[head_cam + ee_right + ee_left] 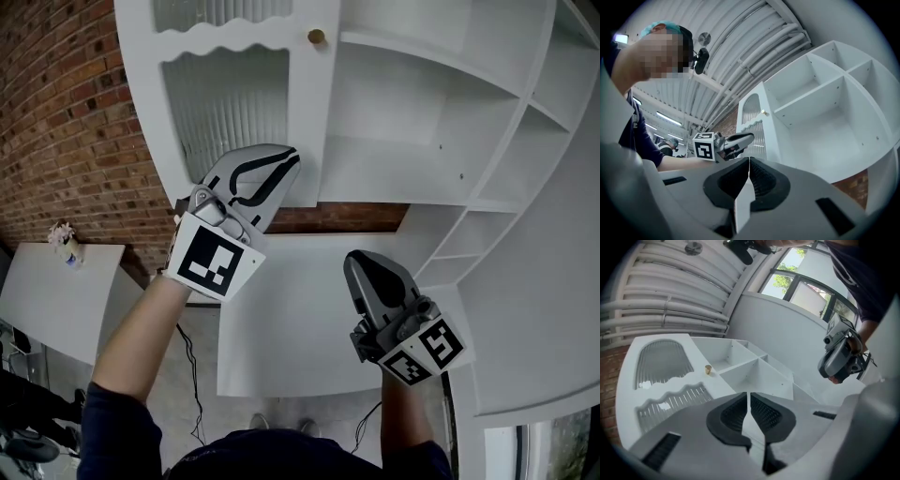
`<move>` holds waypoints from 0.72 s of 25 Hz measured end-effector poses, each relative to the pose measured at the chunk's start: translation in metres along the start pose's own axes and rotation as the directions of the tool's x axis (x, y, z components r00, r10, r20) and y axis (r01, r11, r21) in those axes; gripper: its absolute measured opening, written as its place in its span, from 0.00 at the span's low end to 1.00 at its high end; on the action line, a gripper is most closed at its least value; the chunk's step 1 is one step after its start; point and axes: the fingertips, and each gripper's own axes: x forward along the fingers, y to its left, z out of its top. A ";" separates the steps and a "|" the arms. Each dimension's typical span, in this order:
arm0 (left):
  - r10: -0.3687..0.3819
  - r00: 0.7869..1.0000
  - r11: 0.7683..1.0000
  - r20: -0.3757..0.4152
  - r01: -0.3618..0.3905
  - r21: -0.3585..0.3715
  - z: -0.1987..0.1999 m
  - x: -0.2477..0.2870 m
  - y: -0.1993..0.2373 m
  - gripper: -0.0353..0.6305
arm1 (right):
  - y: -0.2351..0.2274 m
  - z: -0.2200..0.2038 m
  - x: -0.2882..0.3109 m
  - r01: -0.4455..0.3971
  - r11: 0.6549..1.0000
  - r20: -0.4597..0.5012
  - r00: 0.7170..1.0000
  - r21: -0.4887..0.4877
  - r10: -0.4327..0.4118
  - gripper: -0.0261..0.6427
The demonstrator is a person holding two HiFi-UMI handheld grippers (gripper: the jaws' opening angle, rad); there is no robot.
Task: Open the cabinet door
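The white cabinet door (305, 122) has ribbed glass panels and a small brass knob (317, 37) near its right edge; it looks flush with the cabinet front. My left gripper (289, 161) is shut and empty, held in front of the door's lower part, well below the knob. My right gripper (354, 261) is also shut and empty, lower and to the right, before the white counter. In the left gripper view the knob (708, 369) sits above and left of the left gripper (749, 394). The right gripper view shows the door (752, 124), the knob (763, 112) and the left gripper (747, 137).
Open white shelves (422, 112) fill the cabinet to the right of the door. A brick wall (66, 122) stands to the left, with a white table (56, 300) and a small flower pot (64, 239) on it. Cables lie on the floor (192, 375).
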 end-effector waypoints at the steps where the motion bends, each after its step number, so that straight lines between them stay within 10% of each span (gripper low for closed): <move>1: 0.008 1.000 1.000 0.001 -0.008 0.019 0.003 0.004 0.007 0.08 | -0.001 0.002 0.001 -0.003 1.000 0.003 1.000 -0.003 0.003 0.08; 18: 0.101 0.994 0.937 -0.053 -0.077 0.340 0.036 0.060 0.103 0.23 | -0.021 0.014 0.009 -0.014 1.000 0.012 1.000 -0.028 0.014 0.08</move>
